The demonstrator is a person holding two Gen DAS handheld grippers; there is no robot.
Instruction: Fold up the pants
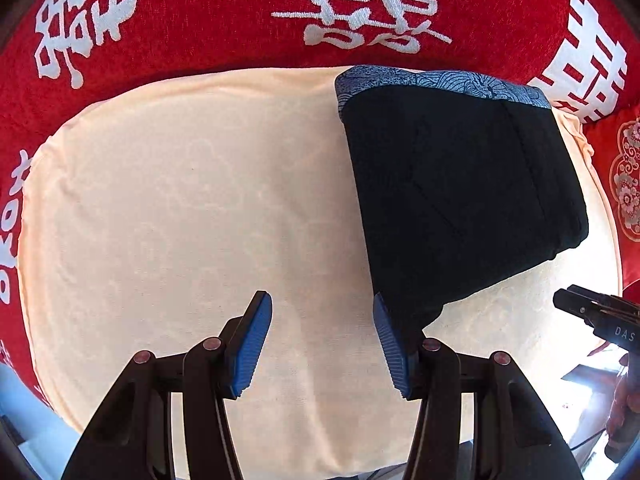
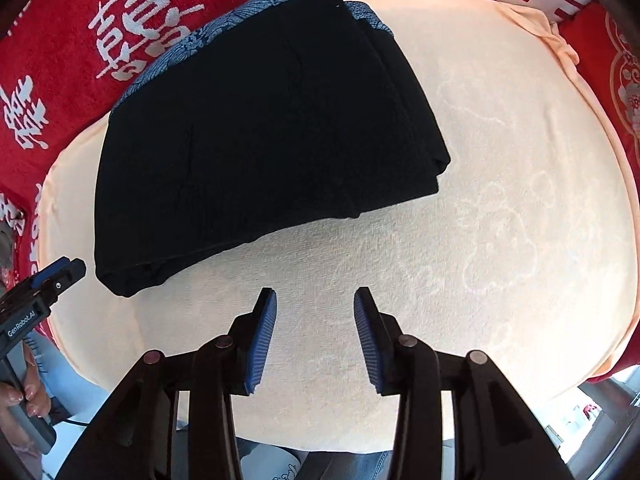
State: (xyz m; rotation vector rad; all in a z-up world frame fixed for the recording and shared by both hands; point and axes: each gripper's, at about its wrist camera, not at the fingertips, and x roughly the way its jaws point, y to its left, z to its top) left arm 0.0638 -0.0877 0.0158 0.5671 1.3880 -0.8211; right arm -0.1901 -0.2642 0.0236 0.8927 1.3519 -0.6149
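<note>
The black pants (image 1: 460, 196) lie folded into a compact stack with a blue patterned waistband (image 1: 440, 80) at the far edge, on a cream towel (image 1: 180, 200). They also show in the right wrist view (image 2: 260, 132). My left gripper (image 1: 322, 304) is open and empty, just left of the stack's near corner. My right gripper (image 2: 315, 300) is open and empty, above the towel (image 2: 500, 200) a little in front of the stack. Each gripper shows at the edge of the other's view: the right one (image 1: 592, 312) and the left one (image 2: 52, 280).
A red cloth with white characters (image 1: 200, 12) surrounds the towel at the back and sides, and shows in the right wrist view (image 2: 80, 60). A red patterned cushion (image 1: 628, 176) lies at the right. A hand (image 2: 20, 396) holds the left gripper's handle.
</note>
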